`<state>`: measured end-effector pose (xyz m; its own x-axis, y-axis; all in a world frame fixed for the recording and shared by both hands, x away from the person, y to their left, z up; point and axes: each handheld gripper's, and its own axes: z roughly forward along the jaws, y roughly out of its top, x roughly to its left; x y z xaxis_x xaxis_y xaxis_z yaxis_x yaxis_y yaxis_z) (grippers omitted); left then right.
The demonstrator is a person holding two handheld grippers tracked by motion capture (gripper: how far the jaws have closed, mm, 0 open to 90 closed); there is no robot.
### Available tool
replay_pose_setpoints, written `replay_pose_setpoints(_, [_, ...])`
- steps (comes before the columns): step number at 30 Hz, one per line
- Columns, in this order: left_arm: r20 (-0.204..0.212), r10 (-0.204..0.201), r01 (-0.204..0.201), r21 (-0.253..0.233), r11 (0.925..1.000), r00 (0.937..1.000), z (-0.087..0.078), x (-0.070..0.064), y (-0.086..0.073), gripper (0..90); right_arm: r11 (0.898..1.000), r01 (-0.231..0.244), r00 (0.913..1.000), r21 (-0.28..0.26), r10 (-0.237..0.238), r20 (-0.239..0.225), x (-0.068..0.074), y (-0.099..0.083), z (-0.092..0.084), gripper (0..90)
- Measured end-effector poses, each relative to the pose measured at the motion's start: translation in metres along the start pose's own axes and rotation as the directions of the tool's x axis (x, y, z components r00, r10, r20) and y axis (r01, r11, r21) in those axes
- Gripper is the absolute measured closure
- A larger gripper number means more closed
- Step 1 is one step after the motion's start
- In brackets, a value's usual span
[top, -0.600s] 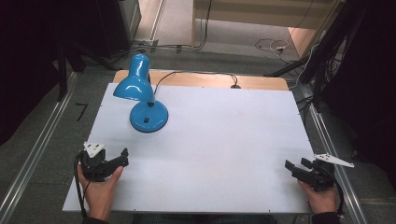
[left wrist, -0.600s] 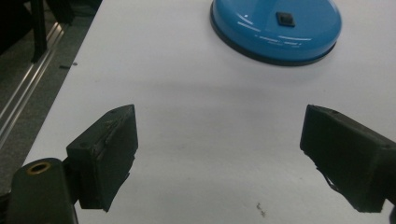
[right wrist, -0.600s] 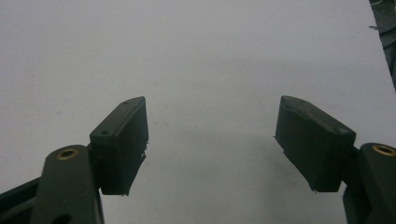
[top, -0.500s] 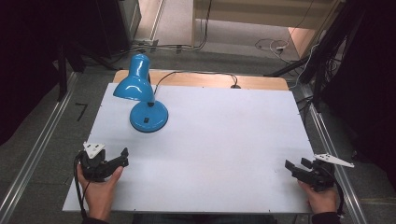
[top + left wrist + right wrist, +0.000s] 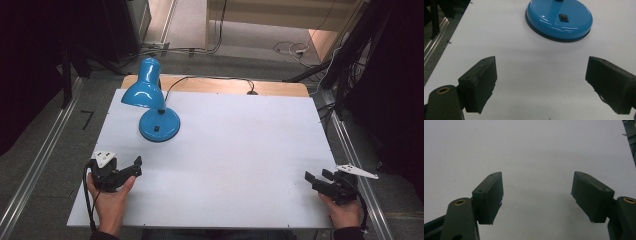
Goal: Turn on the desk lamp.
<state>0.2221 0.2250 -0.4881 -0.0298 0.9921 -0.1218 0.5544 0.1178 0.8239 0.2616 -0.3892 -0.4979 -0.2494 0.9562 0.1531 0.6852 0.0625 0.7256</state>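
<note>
Nothing's started yet: both jaws are spread wide and empty, left hand-held gripper (image 5: pixel 131 167) at the bench's (image 5: pixel 240 150) near-left corner, right hand-held gripper (image 5: pixel 317 176) near-right. The lamp (image 5: pixel 152 102) sits toward the far-left corner. Next up, I'd guess, the left one reaches for its base switch (image 5: pixel 564 17).

In the left gripper view the lamp (image 5: pixel 559 21) is cut off by the top edge — base alone visible. From above, its cord (image 5: pixel 210 80) drops behind the worktop's (image 5: pixel 240 150) far edge — end hidden.
</note>
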Motion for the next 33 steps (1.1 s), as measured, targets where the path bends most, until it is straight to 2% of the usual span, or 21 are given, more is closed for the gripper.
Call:
replay_pose_setpoints(9, [-0.008,-0.001,0.001,-0.011,0.9999,1.0,0.004,-0.003,0.005,13.0,1.0,0.001,1.0,-0.001,-0.001,-0.001,0.0,0.0,0.001,24.0])
replay_pose_setpoints(12, [0.013,-0.003,0.003,-0.006,1.0,0.9999,0.008,-0.005,0.009,12.4,1.0,0.001,1.0,-0.001,-0.001,-0.001,0.0,0.0,0.001,24.0])
replay_pose_setpoints(15, [0.016,-0.005,0.005,-0.002,1.0,0.9999,0.011,-0.005,0.011,12.1,1.0,-0.001,1.0,0.0,0.001,0.0,0.0,0.0,0.001,24.0])
replay_pose_setpoints(23, [0.004,-0.01,0.01,-0.022,0.9997,0.9999,0.014,-0.005,0.015,13.3,1.0,0.001,1.0,0.002,-0.001,0.0,0.0,0.0,0.001,24.0])
replay_pose_setpoints(33, [0.015,-0.02,0.021,-0.032,0.9993,0.9997,0.022,-0.007,0.02,15.6,1.0,-0.001,1.0,0.001,0.001,0.001,0.0,0.0,0.001,24.0])
